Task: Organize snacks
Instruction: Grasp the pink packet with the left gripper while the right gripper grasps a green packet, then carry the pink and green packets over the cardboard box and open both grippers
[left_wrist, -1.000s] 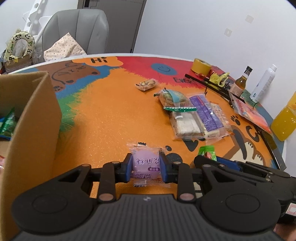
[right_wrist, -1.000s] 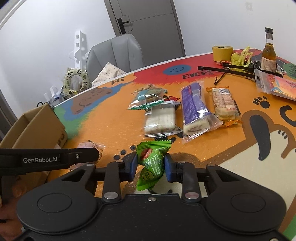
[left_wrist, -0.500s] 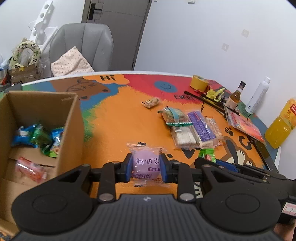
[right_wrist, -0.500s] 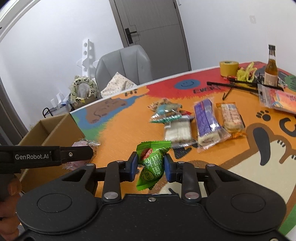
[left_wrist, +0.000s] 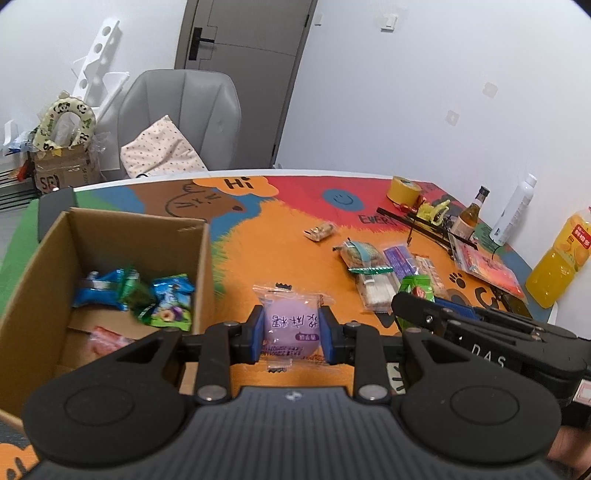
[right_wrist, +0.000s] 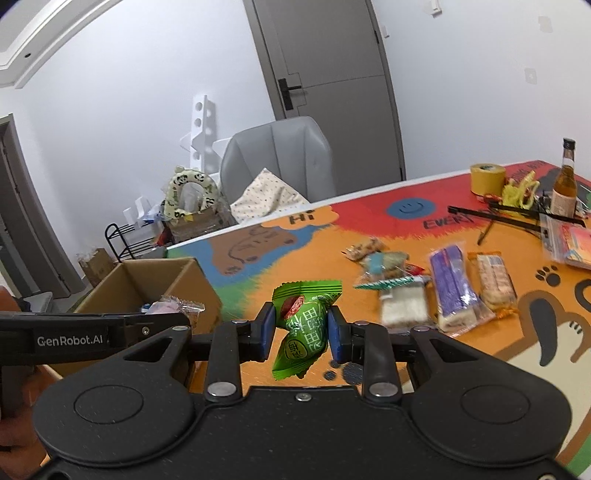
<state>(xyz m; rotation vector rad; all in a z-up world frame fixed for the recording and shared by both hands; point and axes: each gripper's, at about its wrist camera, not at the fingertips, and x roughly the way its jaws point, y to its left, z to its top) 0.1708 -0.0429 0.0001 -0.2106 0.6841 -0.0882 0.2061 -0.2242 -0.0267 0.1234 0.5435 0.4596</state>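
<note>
My left gripper (left_wrist: 291, 332) is shut on a pale purple snack in clear wrap (left_wrist: 290, 325), held in the air just right of the open cardboard box (left_wrist: 207, 258). That box holds blue, green and red snack packets (left_wrist: 136, 295). My right gripper (right_wrist: 301, 330) is shut on a green snack packet (right_wrist: 303, 325), lifted above the table. In the right wrist view the left gripper's side (right_wrist: 92, 336) reaches over the box (right_wrist: 173, 280). Several loose snacks (right_wrist: 443, 288) lie in a cluster on the orange part of the table.
The colourful round table (left_wrist: 280, 240) carries a yellow tape roll (left_wrist: 404, 189), a brown glass bottle (left_wrist: 469, 218), a white bottle (left_wrist: 511, 212), an orange juice bottle (left_wrist: 559, 264) and a red booklet (left_wrist: 487, 267) along its right edge. A grey chair (left_wrist: 184, 118) stands behind.
Both grippers have risen with their snacks still held. The left one has shifted toward the box, whose inside and contents have come into full view.
</note>
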